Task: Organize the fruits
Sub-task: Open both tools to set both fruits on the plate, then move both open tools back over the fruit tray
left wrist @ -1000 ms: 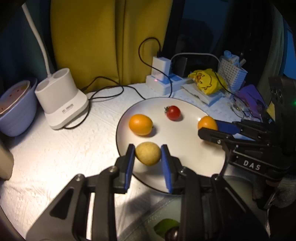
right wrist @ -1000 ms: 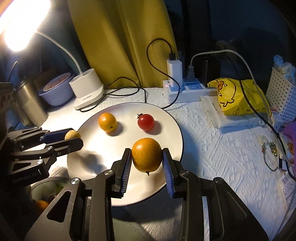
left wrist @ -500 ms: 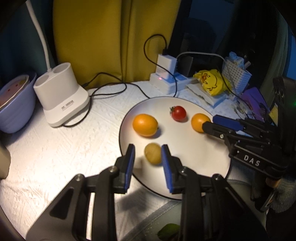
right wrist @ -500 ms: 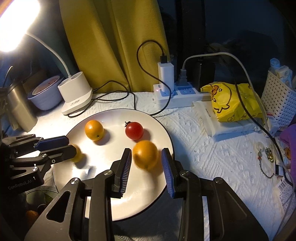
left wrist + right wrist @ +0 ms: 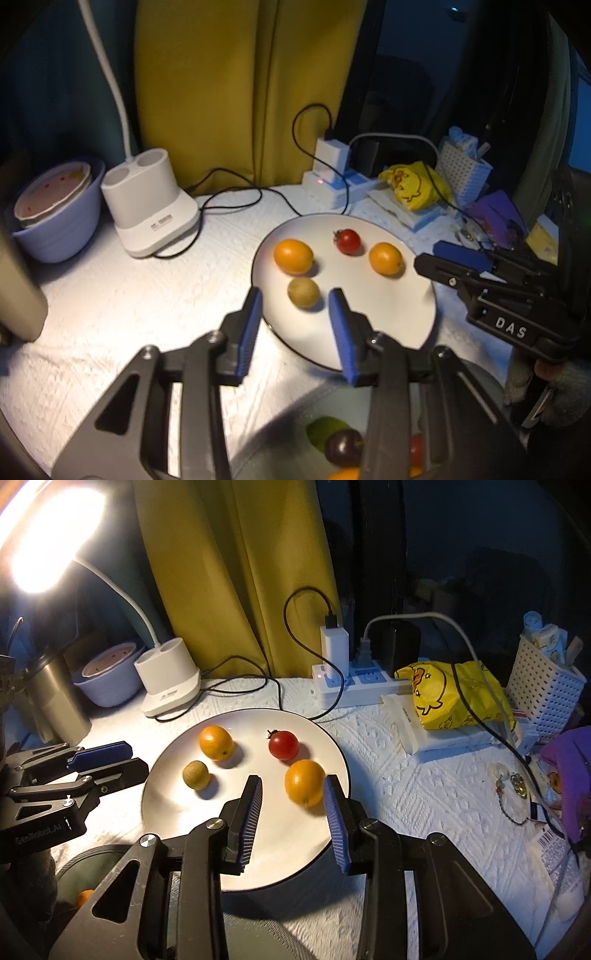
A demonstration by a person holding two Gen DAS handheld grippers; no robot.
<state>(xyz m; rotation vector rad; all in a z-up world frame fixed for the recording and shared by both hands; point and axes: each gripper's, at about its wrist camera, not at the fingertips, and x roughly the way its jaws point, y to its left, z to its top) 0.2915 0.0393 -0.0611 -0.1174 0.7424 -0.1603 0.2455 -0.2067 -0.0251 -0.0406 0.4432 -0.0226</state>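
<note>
Plate (image 5: 406, 325), white and round, is seen in both wrist views on a white textured cloth (image 5: 110, 295), carrying four fruits. A brownish-yellow fruit (image 5: 303, 292) lies at the near left of the plate, an orange fruit (image 5: 293, 256) just beyond it, a cherry tomato (image 5: 348, 241) toward the far side, and a second orange fruit (image 5: 385, 258) to the right.

The left gripper (image 5: 295, 310) is released: its jaws have just been opening, and the brownish-yellow fruit sits on the plate beyond the blue pads, apart from both. The right gripper (image 5: 292, 794) is likewise released; the second orange fruit (image 5: 305, 782) rests on the plate between its pads, close to the right one, and whether that pad touches it cannot be told.

Only the left wrist view shows the contents of the grey bowl (image 5: 280, 435) at the near edge: a green fruit (image 5: 325, 430), a dark purple one (image 5: 343, 446) and further small fruits partly hidden by the gripper frame. In the right wrist view that bowl is mostly hidden.

Only the right wrist view shows the lit lamp head (image 5: 48, 542) at far left, a metal cup (image 5: 59, 698) and the full yellow duck-print bag (image 5: 454, 694) beside a white basket (image 5: 543, 698). A power strip (image 5: 351, 685) and a lilac bowl (image 5: 55, 221) appear in both.
</note>
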